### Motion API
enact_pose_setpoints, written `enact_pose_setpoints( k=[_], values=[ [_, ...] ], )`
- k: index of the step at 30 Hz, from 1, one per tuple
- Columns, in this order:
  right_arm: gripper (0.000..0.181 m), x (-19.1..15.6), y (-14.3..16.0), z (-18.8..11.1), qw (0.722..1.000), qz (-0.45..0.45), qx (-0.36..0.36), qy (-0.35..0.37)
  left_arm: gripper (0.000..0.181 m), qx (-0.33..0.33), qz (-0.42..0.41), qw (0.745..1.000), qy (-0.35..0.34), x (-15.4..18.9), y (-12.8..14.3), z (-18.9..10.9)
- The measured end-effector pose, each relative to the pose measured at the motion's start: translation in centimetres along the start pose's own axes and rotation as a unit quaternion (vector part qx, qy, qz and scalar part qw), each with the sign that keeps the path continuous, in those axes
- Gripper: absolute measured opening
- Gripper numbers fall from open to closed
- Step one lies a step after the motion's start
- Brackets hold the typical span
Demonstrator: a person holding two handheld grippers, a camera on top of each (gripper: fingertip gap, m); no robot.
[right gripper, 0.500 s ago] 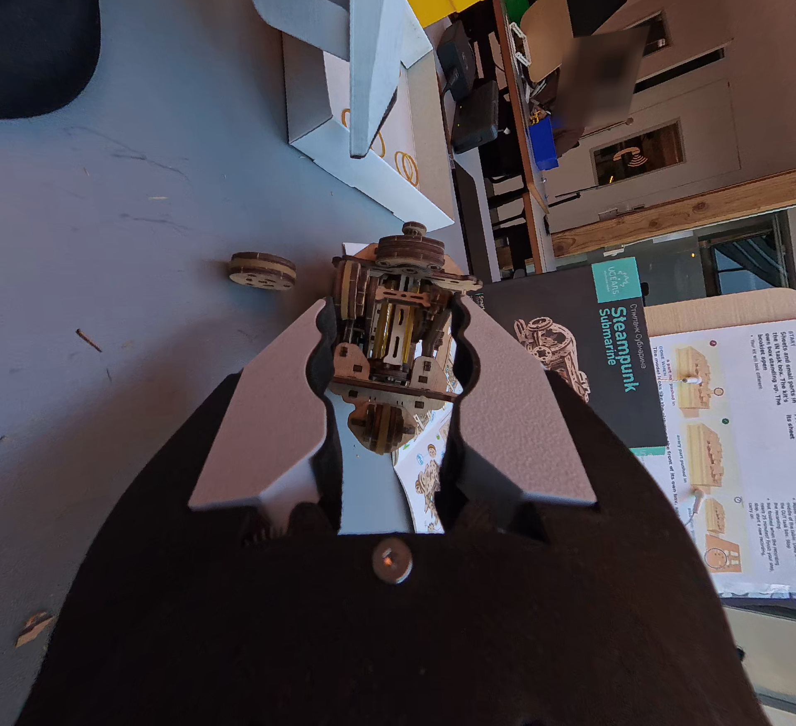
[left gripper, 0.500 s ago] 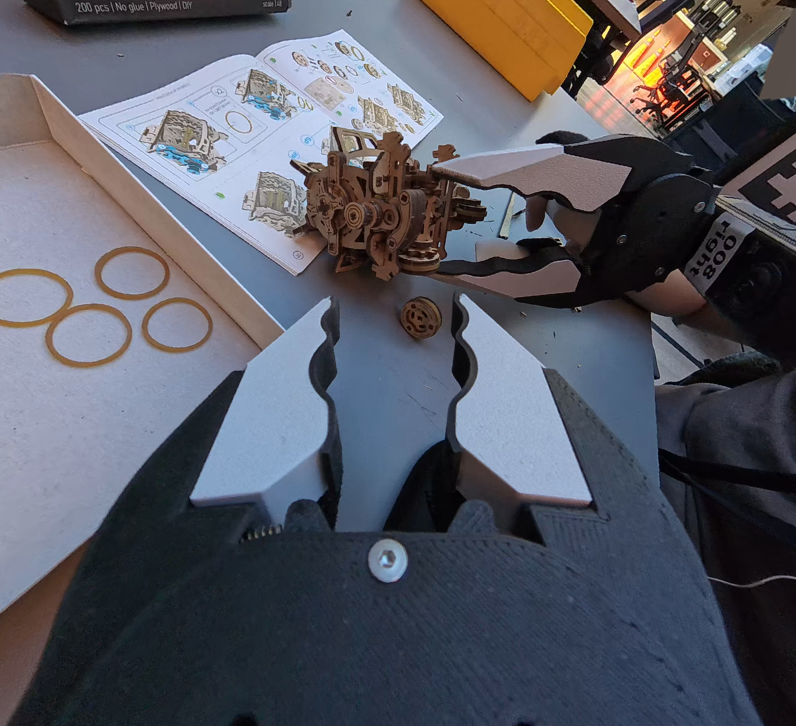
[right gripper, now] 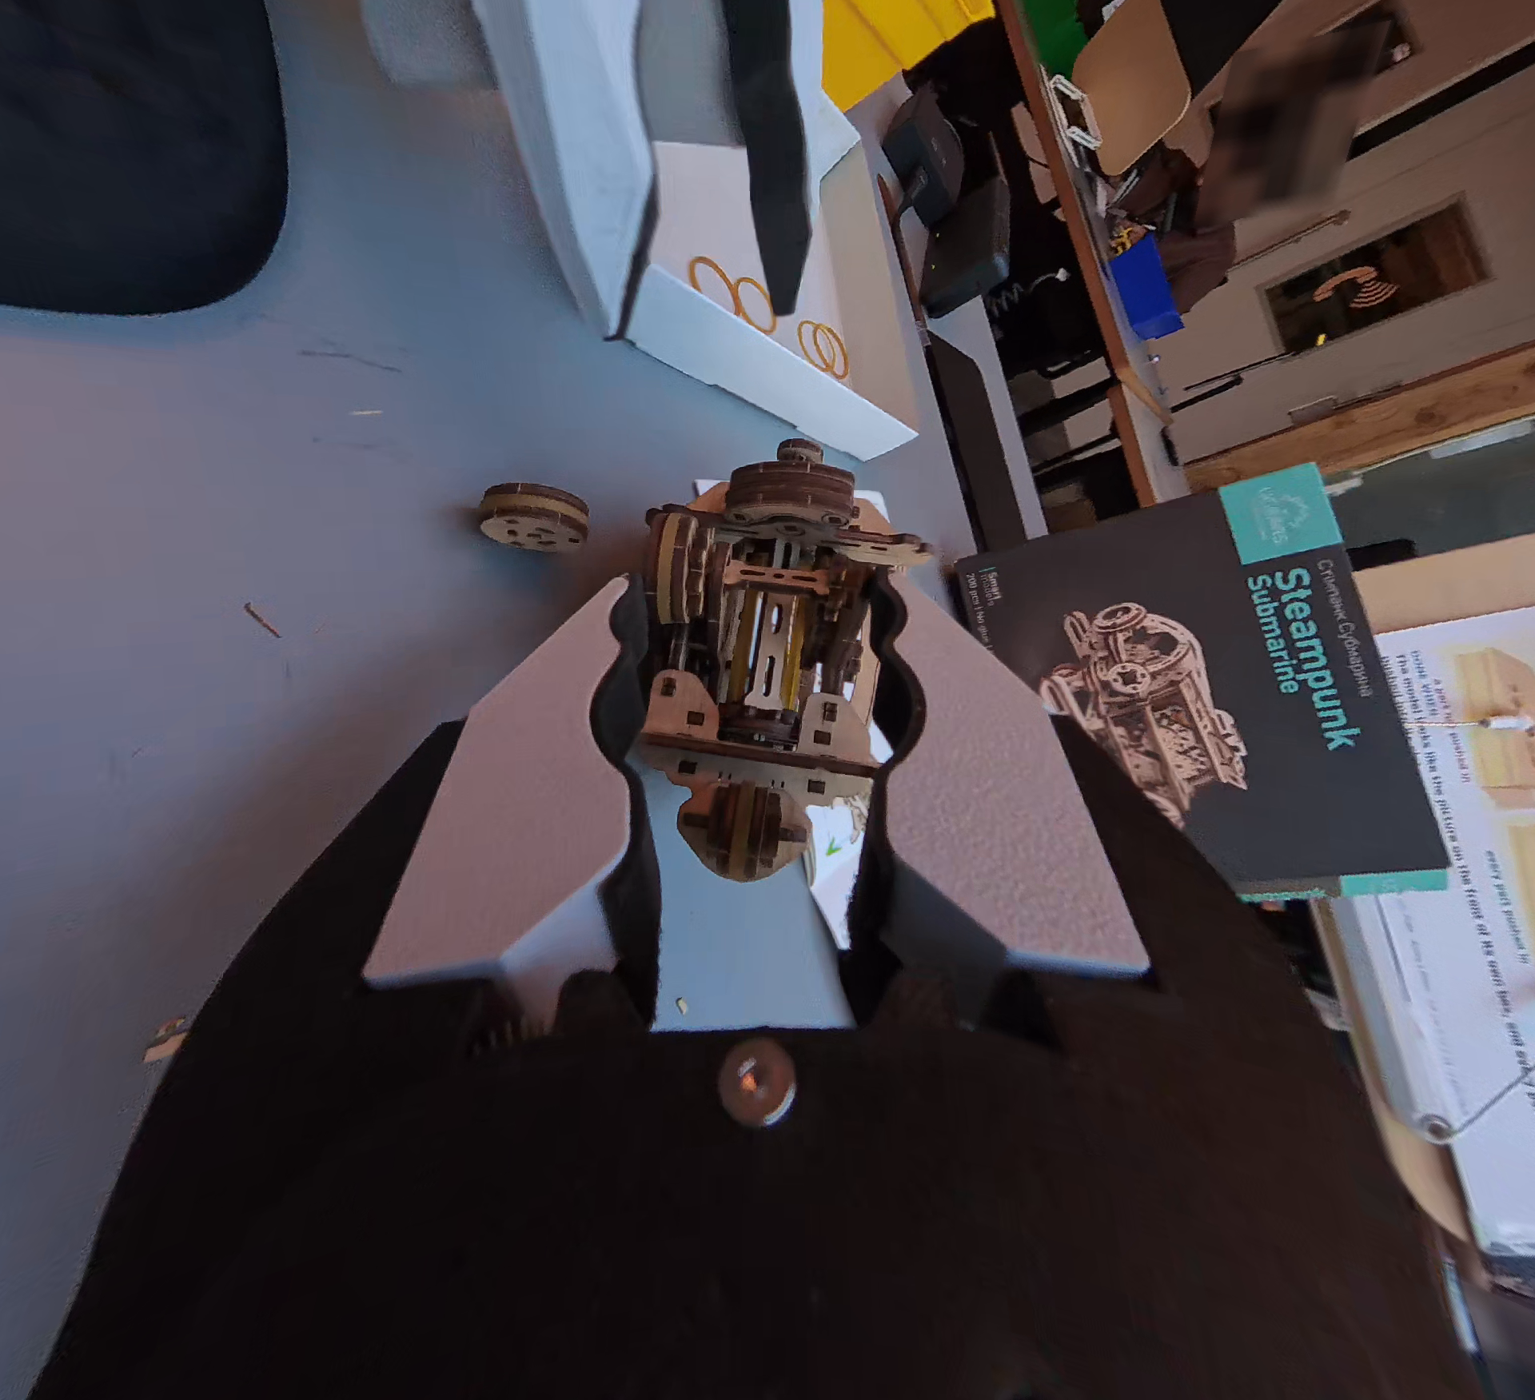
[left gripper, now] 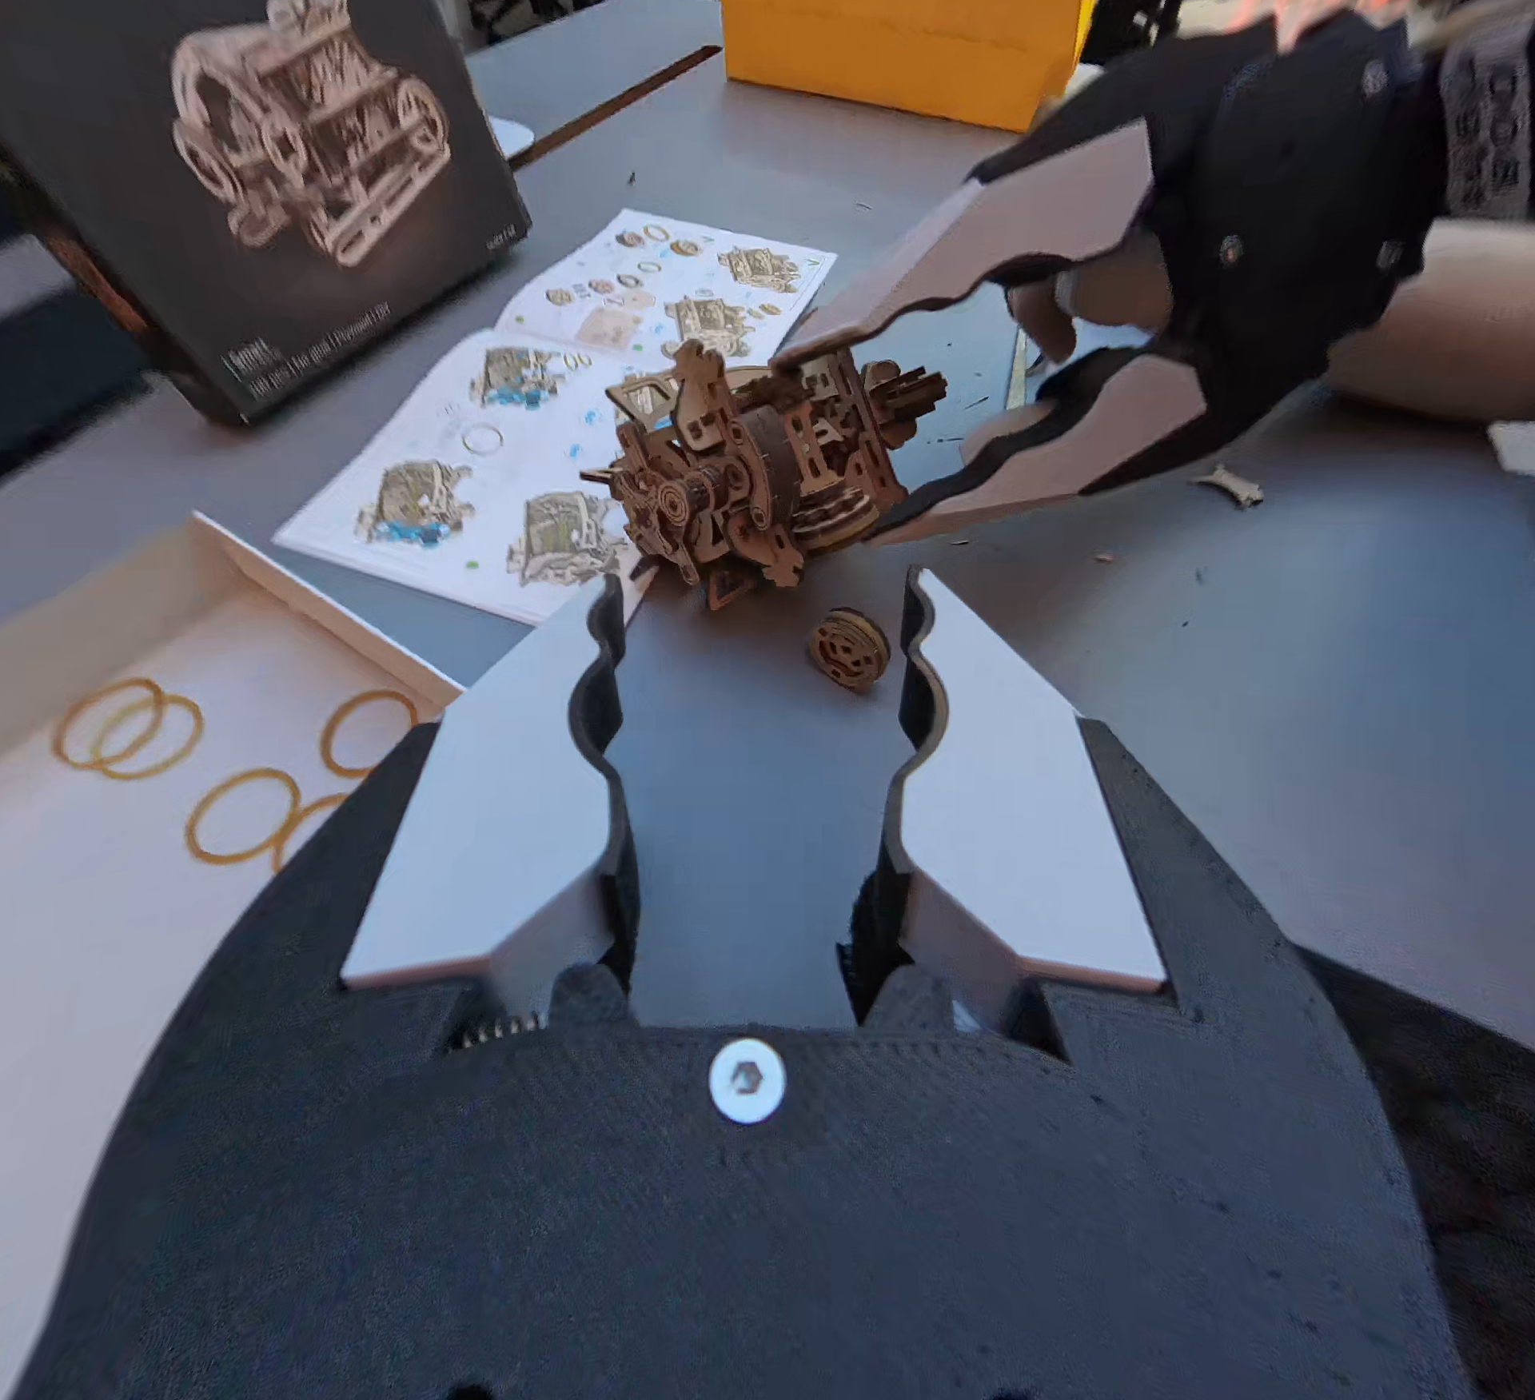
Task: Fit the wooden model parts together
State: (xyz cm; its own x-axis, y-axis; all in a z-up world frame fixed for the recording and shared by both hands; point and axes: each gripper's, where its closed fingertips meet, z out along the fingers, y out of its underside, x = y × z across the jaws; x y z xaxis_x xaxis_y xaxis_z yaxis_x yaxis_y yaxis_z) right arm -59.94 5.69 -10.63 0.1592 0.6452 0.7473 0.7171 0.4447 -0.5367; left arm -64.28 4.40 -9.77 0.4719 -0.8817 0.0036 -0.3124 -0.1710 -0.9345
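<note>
**A:** Where is the wooden model?

**B:** The wooden model (left gripper: 747,480), a half-built cluster of gears and frames, sits tilted at the middle of the grey surface (left gripper: 1163,695). The right gripper (right gripper: 752,612) pinches it from the model's right, one finger above and one below, so its fingers are pressed onto the model's sides.

**A:** And the loose part?

**B:** A small wooden wheel (left gripper: 849,647) lies flat on the surface just in front of the model, apart from it. The left gripper (left gripper: 760,596) is nearest: its fingers are spread and hold nothing, and the wheel sits just inside the tip of its right finger, slightly right of the gap's centre.

**A:** What else is around the model?

**B:** Behind the model lies an open instruction booklet (left gripper: 532,396), with a dark box (left gripper: 232,131) beyond. Left of the model is a tray (left gripper: 125,945) of rubber bands (left gripper: 241,816). Far behind it stands a yellow bin (left gripper: 897,6).
</note>
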Motion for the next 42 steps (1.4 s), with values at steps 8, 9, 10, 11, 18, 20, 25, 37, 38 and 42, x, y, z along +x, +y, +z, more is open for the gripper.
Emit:
enact_pose_setpoints(
  k=[8,9,10,11,18,20,25,37,38,42],
  values=[
    [0.053,-0.3,-0.5,-2.3,0.985,0.101,0.067,-0.124,0.075,0.009,0.254,0.967,-0.028,4.0,-2.6,1.6],
    [0.053,-0.4,-0.6,-2.6,0.981,0.110,0.077,-0.141,0.079,-0.005,0.262,0.965,-0.021,4.2,-2.6,2.2],
    [0.053,-0.4,-0.6,-2.9,0.977,0.115,0.086,-0.157,0.081,-0.021,0.269,0.963,-0.015,4.2,-2.5,2.9],
    [0.053,-0.3,-0.5,-3.1,0.974,0.121,0.092,-0.168,0.080,-0.033,0.279,0.960,-0.007,4.1,-2.5,3.5],
    [0.053,0.2,0.3,-3.6,0.957,0.156,0.130,-0.209,0.065,-0.080,0.269,0.955,0.101,4.5,-2.6,6.4],
    [0.053,0.4,0.5,-3.5,0.957,0.161,0.131,-0.203,0.061,-0.081,0.267,0.953,0.116,4.5,-2.5,6.6],
    [0.059,1.0,1.2,-3.5,0.953,0.200,0.129,-0.190,0.052,-0.068,0.264,0.954,0.125,4.2,-2.7,6.9],
    [0.051,0.7,1.2,-3.4,0.947,0.224,0.116,-0.199,0.052,-0.056,0.245,0.958,0.139,4.1,-2.6,7.1],
    [0.051,0.7,1.1,-3.4,0.949,0.217,0.115,-0.196,0.052,-0.058,0.246,0.958,0.139,4.1,-2.6,7.0],
    [0.051,0.4,0.8,-3.5,0.953,0.199,0.125,-0.189,0.054,-0.070,0.245,0.956,0.145,4.3,-2.2,6.7]
  ],
)
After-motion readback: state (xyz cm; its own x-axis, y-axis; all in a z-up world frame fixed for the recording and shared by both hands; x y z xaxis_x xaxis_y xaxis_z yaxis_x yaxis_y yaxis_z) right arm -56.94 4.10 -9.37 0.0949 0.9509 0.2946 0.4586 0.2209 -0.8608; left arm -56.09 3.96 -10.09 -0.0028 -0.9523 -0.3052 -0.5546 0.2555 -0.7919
